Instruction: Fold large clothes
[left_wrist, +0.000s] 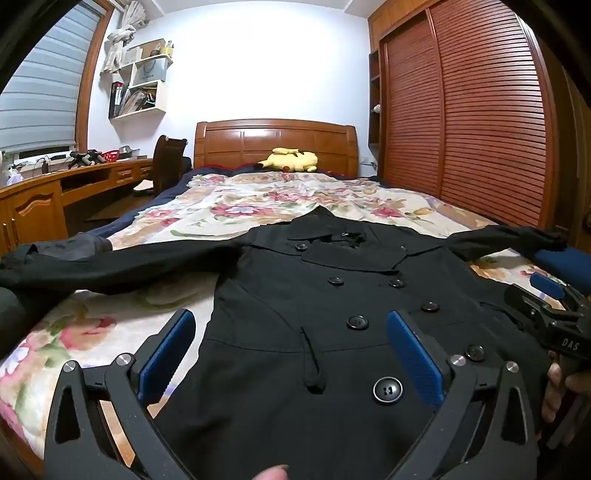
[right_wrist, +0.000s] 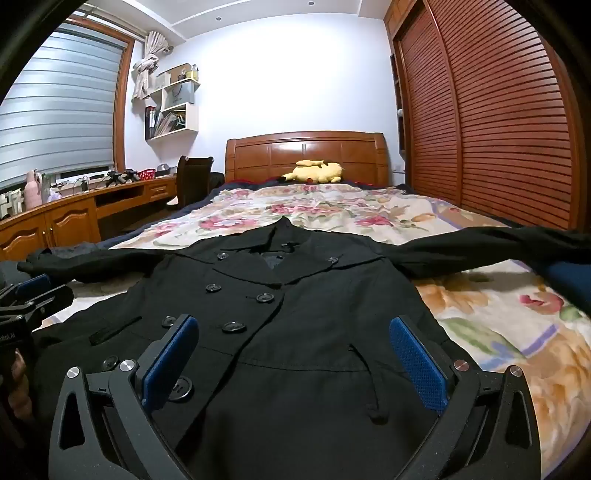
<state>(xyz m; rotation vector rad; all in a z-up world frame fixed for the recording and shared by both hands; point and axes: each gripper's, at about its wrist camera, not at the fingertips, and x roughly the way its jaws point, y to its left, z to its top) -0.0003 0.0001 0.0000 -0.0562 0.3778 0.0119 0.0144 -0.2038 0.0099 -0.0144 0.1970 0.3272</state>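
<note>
Black coat (left_wrist: 332, 295) spread flat, sleeves out, ready for folding; left gripper (left_wrist: 291, 347) and right gripper (right_wrist: 293, 350) hover above, fingers wide apart, empty.

Black hand-held gripper (left_wrist: 291, 354) frames w/ blue pads (left_wrist: 415, 356), silver screws.

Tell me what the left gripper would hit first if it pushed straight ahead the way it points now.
Most likely the black coat spread on the bed. The left gripper is open, tilted slightly down, its line probably landing on the buttoned front panel; exact depth is unclear through the fisheye.
</note>
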